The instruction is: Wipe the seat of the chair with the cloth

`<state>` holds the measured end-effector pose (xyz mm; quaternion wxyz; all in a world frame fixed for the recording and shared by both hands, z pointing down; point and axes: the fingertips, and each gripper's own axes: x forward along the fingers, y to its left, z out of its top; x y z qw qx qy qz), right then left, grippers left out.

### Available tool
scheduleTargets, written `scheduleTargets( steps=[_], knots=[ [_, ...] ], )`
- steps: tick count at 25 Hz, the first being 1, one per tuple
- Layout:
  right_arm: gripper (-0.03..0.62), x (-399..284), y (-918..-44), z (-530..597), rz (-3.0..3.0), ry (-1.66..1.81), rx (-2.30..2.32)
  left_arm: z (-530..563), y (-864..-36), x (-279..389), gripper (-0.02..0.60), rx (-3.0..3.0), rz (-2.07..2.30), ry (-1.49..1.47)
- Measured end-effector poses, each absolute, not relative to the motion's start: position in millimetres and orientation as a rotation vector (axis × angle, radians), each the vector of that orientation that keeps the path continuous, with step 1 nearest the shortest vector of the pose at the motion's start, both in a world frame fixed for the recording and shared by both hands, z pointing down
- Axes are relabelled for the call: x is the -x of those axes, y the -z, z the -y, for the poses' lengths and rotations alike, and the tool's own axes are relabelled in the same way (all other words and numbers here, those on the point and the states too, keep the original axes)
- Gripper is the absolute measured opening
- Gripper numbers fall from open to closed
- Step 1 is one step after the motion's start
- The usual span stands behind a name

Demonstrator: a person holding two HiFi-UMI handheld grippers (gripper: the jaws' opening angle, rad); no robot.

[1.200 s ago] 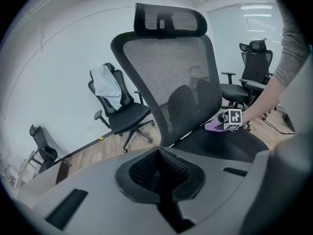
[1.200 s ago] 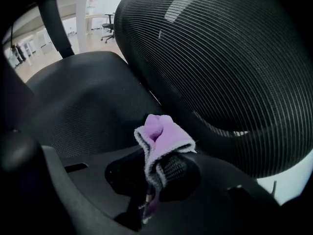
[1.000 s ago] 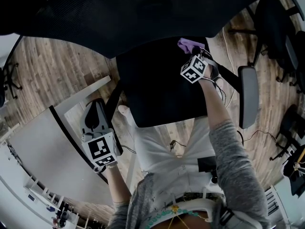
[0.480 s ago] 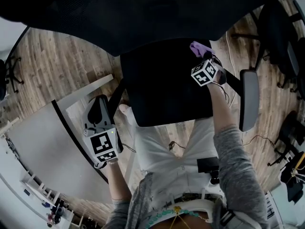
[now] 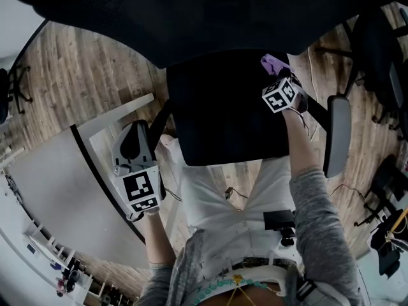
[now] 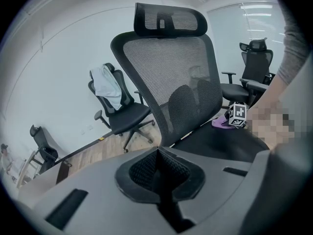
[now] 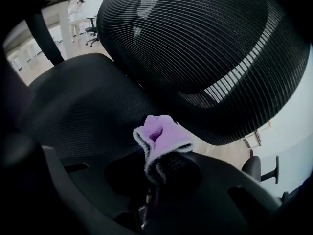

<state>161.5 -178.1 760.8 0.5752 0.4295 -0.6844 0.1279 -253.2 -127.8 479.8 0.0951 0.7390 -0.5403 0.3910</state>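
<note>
Now | right tongs (image 7: 155,173) grip cloth (image 7: 161,136), bulging forward over seat (image 7: 83,102) | left tongs (image 6: 159,168) clenched

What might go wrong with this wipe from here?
1. Only a small bunch of cloth pokes out of the right gripper, so the jaws may rub the seat instead.
2. It works at the seat's back right corner, so a sweep may knock the backrest or armrest.
3. The left gripper, shut and empty, hangs off to the side, so nothing steadies the seat, which may swivel.
</note>
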Motion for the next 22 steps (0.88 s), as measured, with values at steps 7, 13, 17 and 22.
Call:
scheduleTargets(
  steps=[7,13,17,22],
  knots=[
    [0.048,-162.4,-763.1,176.6,1.606,-0.315,-1.016,127.3,-479.4,253.9,0.009,-2.188,1.601,-1.156],
    [0.048,-162.3,-755.7,177.5,1.635,-0.285,-1.045,127.8,-479.2,252.2,0.009,-2.189,1.602,-1.151],
    [0.048,-159.4,-740.2,175.9,1.699,-0.293,-1.120,128.1,-479.9,252.8,0.009,-2.189,1.600,-1.149],
    [0.048,-153.2,-713.0,171.7,1.776,-0.269,-1.148,127.3,-480.4,253.1,0.011,-2.189,1.598,-1.144]
  ],
)
